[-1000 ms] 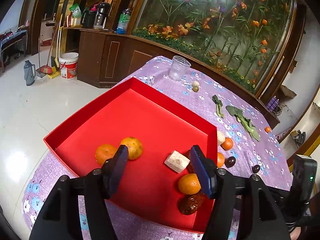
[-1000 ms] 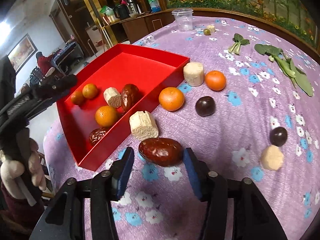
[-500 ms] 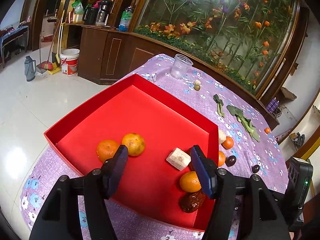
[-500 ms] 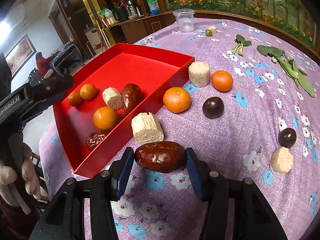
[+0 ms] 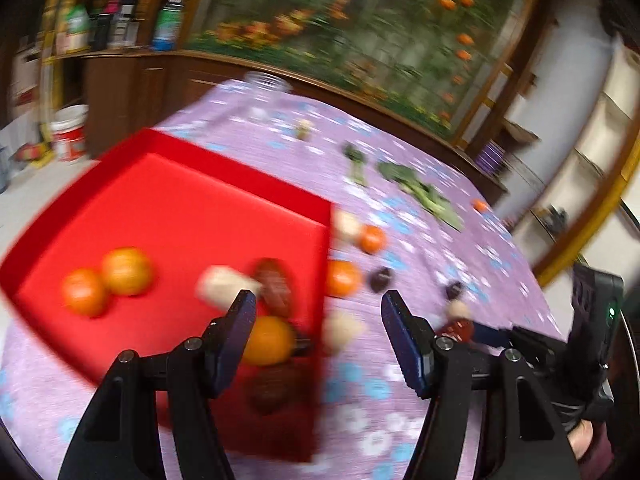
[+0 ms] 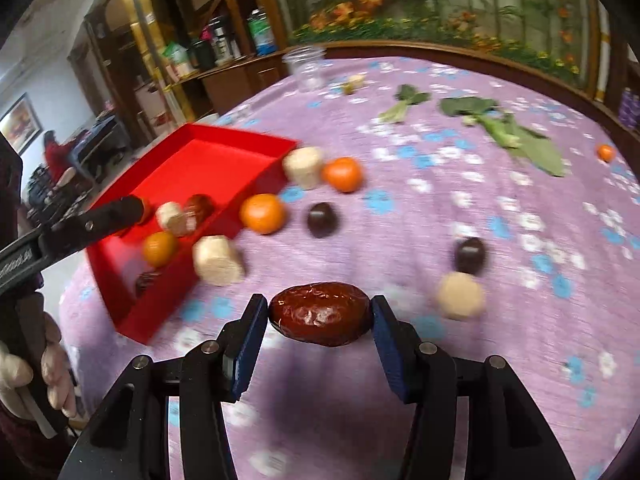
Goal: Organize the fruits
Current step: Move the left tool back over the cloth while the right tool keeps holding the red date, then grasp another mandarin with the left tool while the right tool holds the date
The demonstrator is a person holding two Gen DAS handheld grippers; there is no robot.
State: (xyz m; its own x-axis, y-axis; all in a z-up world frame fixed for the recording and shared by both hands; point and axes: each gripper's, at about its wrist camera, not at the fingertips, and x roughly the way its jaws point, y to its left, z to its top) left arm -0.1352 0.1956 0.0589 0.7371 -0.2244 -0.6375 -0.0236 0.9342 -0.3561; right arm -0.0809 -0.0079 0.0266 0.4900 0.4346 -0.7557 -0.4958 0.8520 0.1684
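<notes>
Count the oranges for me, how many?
6. Three oranges in the red tray, two beside it, a tiny one far off. Others may hide.

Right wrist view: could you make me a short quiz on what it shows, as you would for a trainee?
1. True or false: the right hand-held gripper is shut on a red date.
2. Which lies outside the red tray? A) the dark plum B) the left hand-held gripper's tip
3. Fill in: the green leaves lie on the purple ______.

Key: 1 true; 2 A; 3 tablecloth.
</notes>
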